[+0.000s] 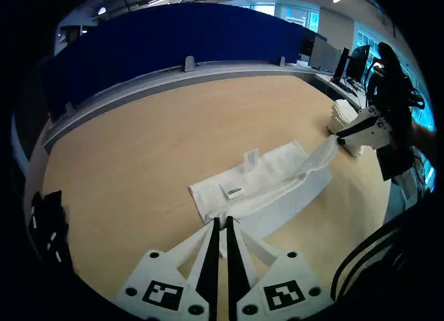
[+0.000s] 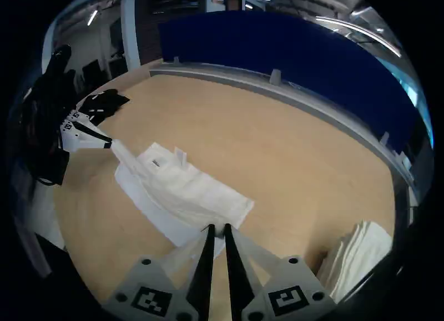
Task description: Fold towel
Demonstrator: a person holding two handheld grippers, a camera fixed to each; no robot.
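Observation:
A long white towel [image 1: 266, 177] with small tags lies partly folded across the wooden table [image 1: 166, 138]. In the left gripper view, my left gripper [image 1: 222, 224] is shut on the towel's near end, low over the table. At the far right my right gripper [image 1: 336, 136], held by a person's hand, pinches the other end and lifts it slightly. The right gripper view shows the same towel [image 2: 183, 193], with my right gripper [image 2: 216, 229] shut on its near edge and my left gripper [image 2: 109, 142] clamped on the far corner.
A stack of folded white towels [image 1: 345, 115] sits by the table's edge, also at the lower right of the right gripper view [image 2: 355, 254]. Black items [image 1: 47, 227] lie at one corner. A blue partition [image 1: 183, 38] backs the table. Monitors [image 1: 355, 63] stand beyond.

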